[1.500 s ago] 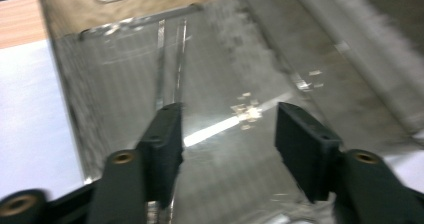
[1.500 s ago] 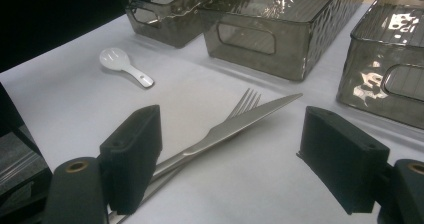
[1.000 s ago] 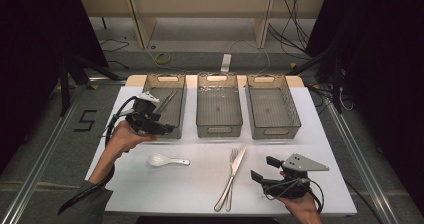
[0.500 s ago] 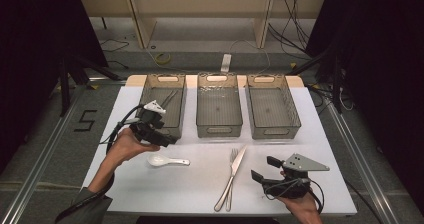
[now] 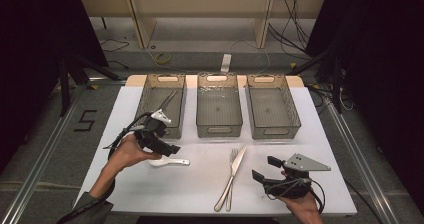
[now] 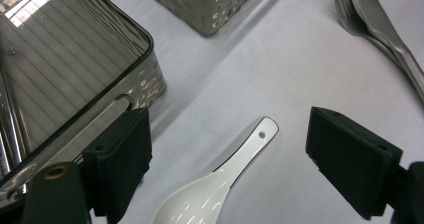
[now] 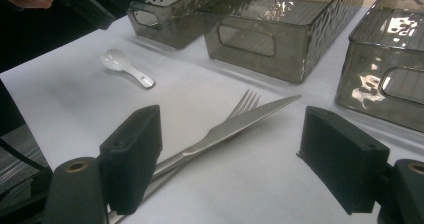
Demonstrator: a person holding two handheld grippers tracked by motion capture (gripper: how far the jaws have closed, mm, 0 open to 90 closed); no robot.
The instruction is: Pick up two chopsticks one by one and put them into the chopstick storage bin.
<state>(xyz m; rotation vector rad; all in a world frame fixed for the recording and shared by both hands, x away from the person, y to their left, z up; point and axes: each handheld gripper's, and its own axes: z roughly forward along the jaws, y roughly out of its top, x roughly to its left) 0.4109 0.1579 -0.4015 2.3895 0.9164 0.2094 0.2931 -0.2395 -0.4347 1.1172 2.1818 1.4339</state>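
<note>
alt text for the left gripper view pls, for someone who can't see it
A white ceramic spoon lies on the white table between the open black jaws of the left gripper, untouched. A smoky clear bin sits at upper left, and a knife and fork lie at upper right.

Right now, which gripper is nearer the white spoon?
Left. The left gripper hovers right over the white spoon, open jaws either side; the right gripper sits apart, beyond the knife.
</note>
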